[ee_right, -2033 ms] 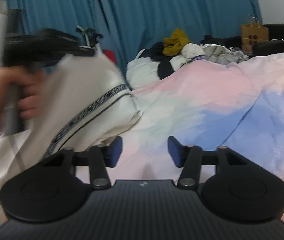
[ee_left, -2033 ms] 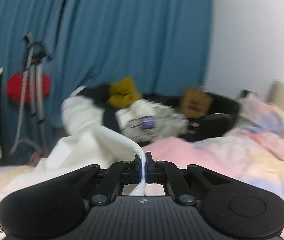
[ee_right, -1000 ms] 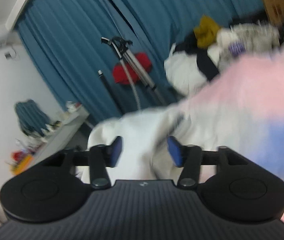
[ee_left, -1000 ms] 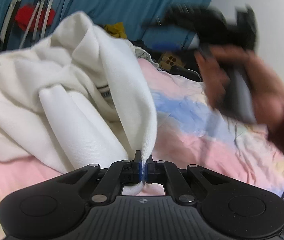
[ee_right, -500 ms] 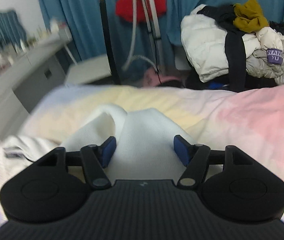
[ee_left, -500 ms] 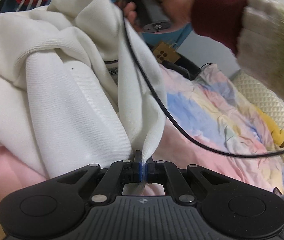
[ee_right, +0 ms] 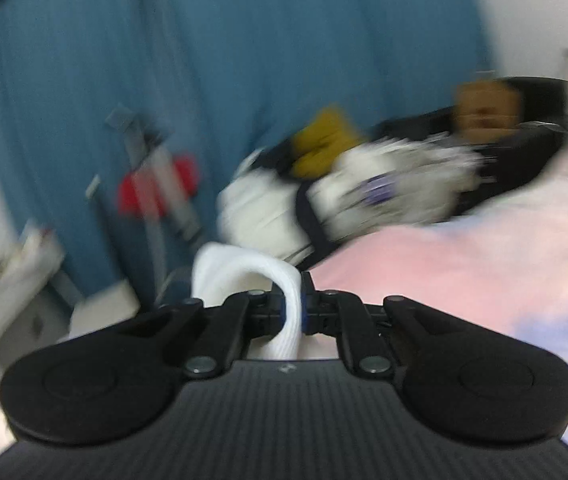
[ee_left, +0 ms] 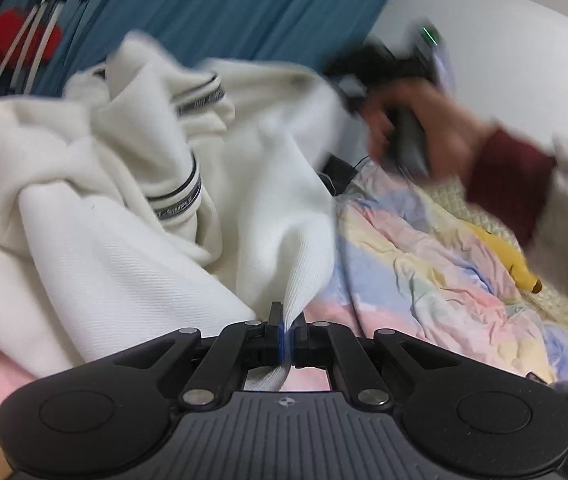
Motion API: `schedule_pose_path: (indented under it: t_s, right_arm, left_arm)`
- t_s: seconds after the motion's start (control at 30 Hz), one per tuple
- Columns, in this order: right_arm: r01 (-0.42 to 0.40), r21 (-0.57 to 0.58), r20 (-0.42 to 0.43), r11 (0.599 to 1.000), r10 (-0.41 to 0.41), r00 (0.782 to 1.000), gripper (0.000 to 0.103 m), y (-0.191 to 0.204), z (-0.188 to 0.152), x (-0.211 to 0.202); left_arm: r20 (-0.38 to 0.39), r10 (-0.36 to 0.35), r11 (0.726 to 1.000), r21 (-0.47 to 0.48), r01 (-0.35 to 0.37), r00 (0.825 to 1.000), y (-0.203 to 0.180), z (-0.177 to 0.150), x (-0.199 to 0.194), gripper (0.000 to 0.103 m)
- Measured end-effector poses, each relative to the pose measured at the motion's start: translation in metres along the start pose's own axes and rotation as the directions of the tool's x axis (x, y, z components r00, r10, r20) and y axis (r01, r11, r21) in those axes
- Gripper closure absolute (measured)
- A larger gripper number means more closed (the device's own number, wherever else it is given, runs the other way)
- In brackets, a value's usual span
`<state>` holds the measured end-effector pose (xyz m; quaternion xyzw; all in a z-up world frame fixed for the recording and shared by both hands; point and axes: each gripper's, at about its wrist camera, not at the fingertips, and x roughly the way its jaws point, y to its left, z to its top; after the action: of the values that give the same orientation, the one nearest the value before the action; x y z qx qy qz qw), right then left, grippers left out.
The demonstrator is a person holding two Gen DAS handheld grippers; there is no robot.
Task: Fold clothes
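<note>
Pastel quilted bedspread point(ee_left: 424, 256) at lower right, cream ribbed sweatshirt point(ee_left: 124, 240) heaped at centre-left: left gripper point(ee_left: 286, 330) and right gripper point(ee_right: 292, 312) each clamp an edge; draw them apart evenly to flatten it.

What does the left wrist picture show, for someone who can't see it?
The left tongs pinch a fold of a white sweater bunched over a pastel bedspread. At the upper right, a blurred hand in a dark red cuff grips the other black tool against a blue curtain.
</note>
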<state>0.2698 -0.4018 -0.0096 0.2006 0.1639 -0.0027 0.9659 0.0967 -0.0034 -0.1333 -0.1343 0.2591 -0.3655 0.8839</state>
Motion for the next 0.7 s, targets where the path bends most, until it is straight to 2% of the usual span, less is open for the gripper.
schedule_pose_path:
  t_s: [0.07,0.13,0.17,0.23,0.3,0.33,0.4,0.53,0.57,0.6,0.63,0.67,0.7]
  right_arm:
    - [0.081,0.134,0.022,0.988,-0.085,0.996,0.094,-0.056,-0.015,-0.023]
    - [0.180,0.246,-0.052,0.952,-0.172,0.984,0.095,-0.110,-0.037,-0.040]
    - [0.205,0.278,-0.104,0.938,-0.183,0.978,0.095,-0.131,-0.050,-0.046]
    - [0.237,0.318,-0.207,0.918,-0.177,0.962,0.095,-0.167,-0.076,-0.058]
    - [0.245,0.382,-0.274,0.891,-0.144,0.951,0.094,-0.193,-0.097,-0.066]
    - [0.234,0.448,-0.287,0.863,-0.109,0.952,0.092,-0.206,-0.104,-0.070]
    - [0.180,0.531,-0.245,0.828,-0.053,0.968,0.092,-0.219,-0.110,-0.079]
    - [0.171,0.537,-0.213,0.826,-0.064,0.975,0.088,-0.212,-0.105,-0.082]
    - [0.185,0.551,-0.208,0.814,-0.081,0.975,0.079,-0.214,-0.107,-0.080]
    - [0.198,0.565,-0.203,0.801,-0.098,0.974,0.059,-0.216,-0.108,-0.079]
    - [0.211,0.578,-0.198,0.788,-0.115,0.973,0.047,-0.218,-0.110,-0.077]
    - [0.223,0.592,-0.193,0.775,-0.133,0.972,0.028,-0.220,-0.111,-0.076]
    - [0.233,0.605,-0.188,0.761,-0.148,0.971,0.023,-0.222,-0.113,-0.074]
  left_arm:
    - [0.004,0.010,1.000,0.005,-0.010,1.000,-0.002,-0.001,-0.005,0.100]
    - [0.002,0.027,1.000,0.015,-0.027,1.000,-0.005,-0.003,-0.009,0.100]
    - [-0.005,0.037,0.999,0.019,-0.037,0.999,-0.005,-0.005,-0.010,0.100]
    - [-0.019,0.058,0.998,0.031,-0.058,0.998,-0.006,-0.009,-0.012,0.100]
    - [-0.035,0.089,0.995,0.050,-0.087,0.995,-0.007,-0.014,-0.011,0.100]
    - [-0.047,0.107,0.993,0.056,-0.104,0.993,-0.010,-0.016,-0.004,0.100]
    - [-0.071,0.137,0.989,0.067,-0.132,0.988,-0.014,-0.017,0.005,0.100]
    - [-0.093,0.169,0.984,0.080,-0.162,0.981,-0.022,-0.017,0.014,0.099]
    - [-0.094,0.173,0.983,0.075,-0.166,0.980,-0.022,-0.014,0.016,0.099]
    - [-0.095,0.177,0.983,0.070,-0.171,0.980,-0.024,-0.011,0.017,0.099]
    - [-0.097,0.182,0.982,0.064,-0.176,0.979,-0.028,-0.008,0.016,0.099]
    - [-0.099,0.184,0.982,0.059,-0.179,0.978,-0.030,-0.008,0.015,0.099]
    - [-0.101,0.186,0.982,0.056,-0.181,0.977,-0.029,-0.008,0.015,0.099]
